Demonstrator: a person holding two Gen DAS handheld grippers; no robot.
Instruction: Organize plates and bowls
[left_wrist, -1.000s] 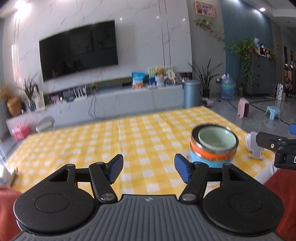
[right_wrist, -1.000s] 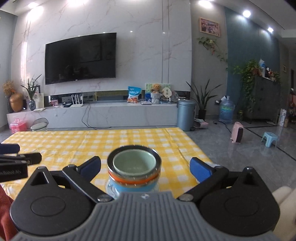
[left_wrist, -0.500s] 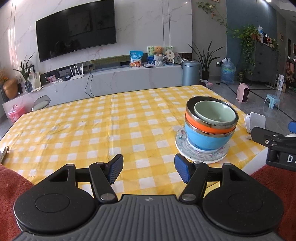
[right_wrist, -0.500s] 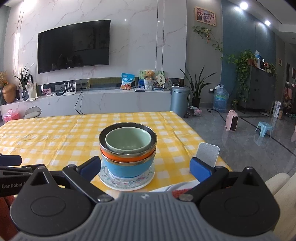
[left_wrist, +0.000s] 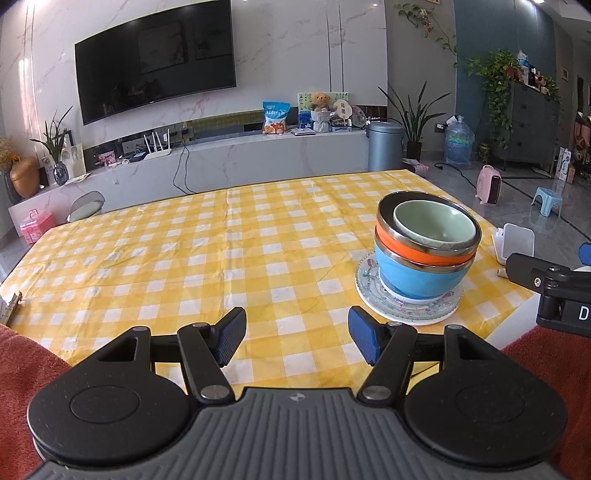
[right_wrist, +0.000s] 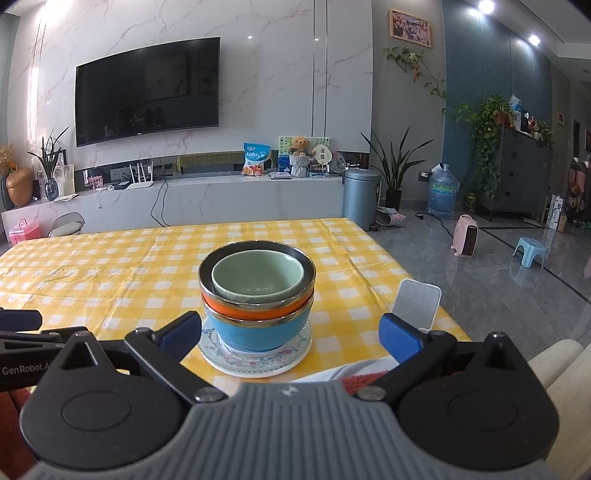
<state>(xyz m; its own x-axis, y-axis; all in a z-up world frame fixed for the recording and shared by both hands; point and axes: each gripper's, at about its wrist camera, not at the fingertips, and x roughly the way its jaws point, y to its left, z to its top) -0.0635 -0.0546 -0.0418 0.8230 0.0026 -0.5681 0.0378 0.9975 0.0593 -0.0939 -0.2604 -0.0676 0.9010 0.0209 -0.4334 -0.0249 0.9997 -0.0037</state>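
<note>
A stack of three bowls stands on a flowered plate (left_wrist: 408, 308) near the table's right front corner: a blue bowl (left_wrist: 417, 275) at the bottom, an orange bowl (left_wrist: 413, 247) in it, a pale green bowl (left_wrist: 434, 225) on top. The plate (right_wrist: 255, 360) and the bowls, blue (right_wrist: 255, 330), orange (right_wrist: 255, 310) and green (right_wrist: 256, 275), also show in the right wrist view. My left gripper (left_wrist: 297, 339) is open and empty, to the left of the stack. My right gripper (right_wrist: 290, 330) is open and empty, just in front of the stack.
The table wears a yellow checked cloth (left_wrist: 207, 258). A small white stand (right_wrist: 417, 304) sits on it to the right of the plate, near the edge. Beyond are a TV wall, a grey bin (right_wrist: 360, 197) and tiled floor.
Both grippers have pulled back and risen from the stack, so the plate under the bowls now shows. Both stayed open. The stack has not moved.
</note>
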